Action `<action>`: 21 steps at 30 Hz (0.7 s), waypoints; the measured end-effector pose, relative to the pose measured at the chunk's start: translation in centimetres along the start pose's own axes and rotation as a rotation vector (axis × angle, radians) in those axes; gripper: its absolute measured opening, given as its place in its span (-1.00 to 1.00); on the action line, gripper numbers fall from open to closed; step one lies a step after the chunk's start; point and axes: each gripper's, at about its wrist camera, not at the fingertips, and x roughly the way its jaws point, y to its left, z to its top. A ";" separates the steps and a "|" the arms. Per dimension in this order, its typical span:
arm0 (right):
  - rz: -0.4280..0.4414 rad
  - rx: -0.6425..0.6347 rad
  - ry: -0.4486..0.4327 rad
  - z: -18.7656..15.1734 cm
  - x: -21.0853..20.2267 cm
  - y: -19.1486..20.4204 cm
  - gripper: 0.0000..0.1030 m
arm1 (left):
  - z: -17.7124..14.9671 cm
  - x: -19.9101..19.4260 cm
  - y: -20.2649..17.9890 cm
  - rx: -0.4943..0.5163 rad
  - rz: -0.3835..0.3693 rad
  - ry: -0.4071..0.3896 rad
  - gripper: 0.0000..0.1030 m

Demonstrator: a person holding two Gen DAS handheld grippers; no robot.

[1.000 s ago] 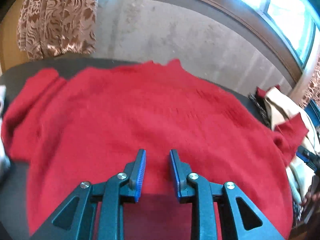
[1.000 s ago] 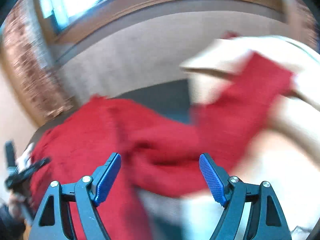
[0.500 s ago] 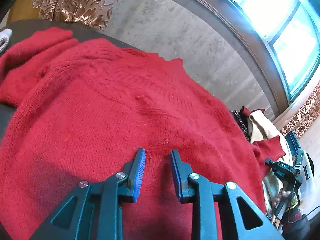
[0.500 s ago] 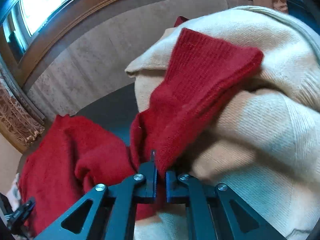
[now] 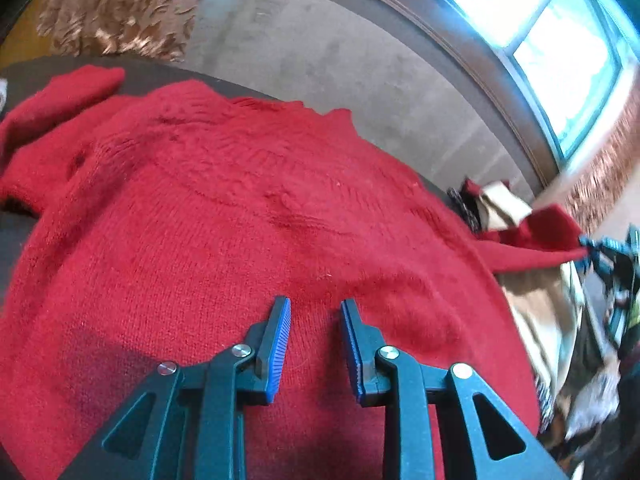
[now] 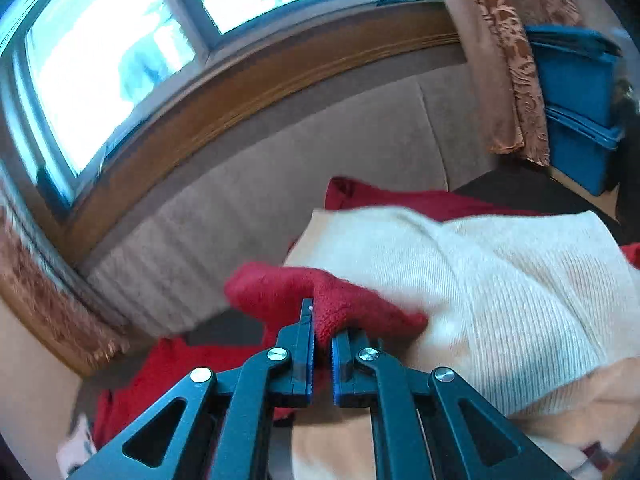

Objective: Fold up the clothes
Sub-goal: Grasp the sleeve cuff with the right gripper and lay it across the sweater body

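Note:
A red knit sweater [image 5: 248, 216] lies spread on a dark table, filling the left wrist view. My left gripper [image 5: 315, 308] is open and empty, hovering just over the sweater's lower body. The sweater's right sleeve [image 5: 536, 240] is stretched out to the right, where my right gripper [image 5: 600, 252] holds its cuff. In the right wrist view my right gripper [image 6: 322, 326] is shut on the red sleeve cuff [image 6: 316, 296], lifted above a cream sweater [image 6: 500, 280].
A pile of cream and red garments [image 5: 536, 308] lies at the table's right. A grey upholstered backrest [image 6: 300, 168] and a wooden window sill [image 6: 260, 80] run behind. Blue bins [image 6: 576, 104] stand at the far right. A patterned curtain [image 5: 120, 12] hangs at the left.
My right gripper closed on the red sleeve cuff and lifted it off the cream sweater, pulling the sleeve taut. My left gripper stayed open over the sweater's body.

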 end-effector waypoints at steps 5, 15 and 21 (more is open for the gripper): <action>0.064 0.098 0.058 -3.2 1.2 -0.9 -0.87 | -1.1 -1.2 0.2 -0.004 -0.003 -0.003 -0.52; 0.517 0.005 0.153 -7.5 5.5 16.6 -0.78 | 1.3 -0.3 0.1 -0.274 -0.124 0.025 -0.35; 0.618 -0.387 0.459 -20.3 9.0 27.9 0.09 | 2.6 -1.2 0.7 -0.302 -0.124 0.011 -0.23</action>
